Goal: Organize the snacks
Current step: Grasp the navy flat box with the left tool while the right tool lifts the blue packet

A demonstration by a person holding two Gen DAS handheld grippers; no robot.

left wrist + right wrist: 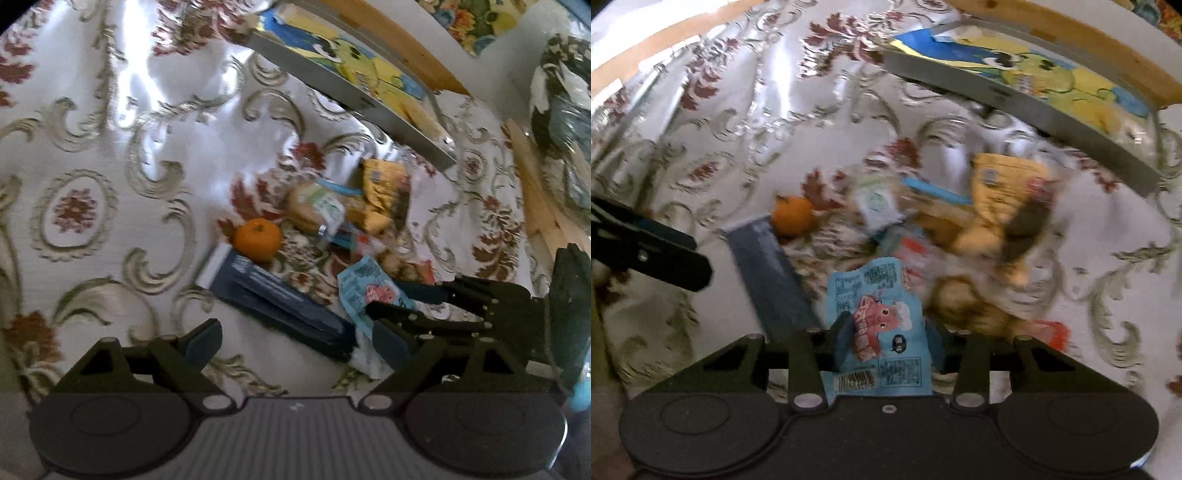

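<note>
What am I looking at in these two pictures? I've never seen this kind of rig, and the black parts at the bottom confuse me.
No robot here: a person holds a two-finger gripper in each hand, each with a fisheye camera looking along its fingers. The black parts are those grippers.

The left wrist view shows the left gripper open and empty. The right gripper is shut on a light blue snack packet, also seen from the left camera.

On the patterned tablecloth lie an orange fruit, a dark blue box, a yellow bag and other blurred wrapped snacks. Beyond them sits a tray with a cartoon picture.
</note>
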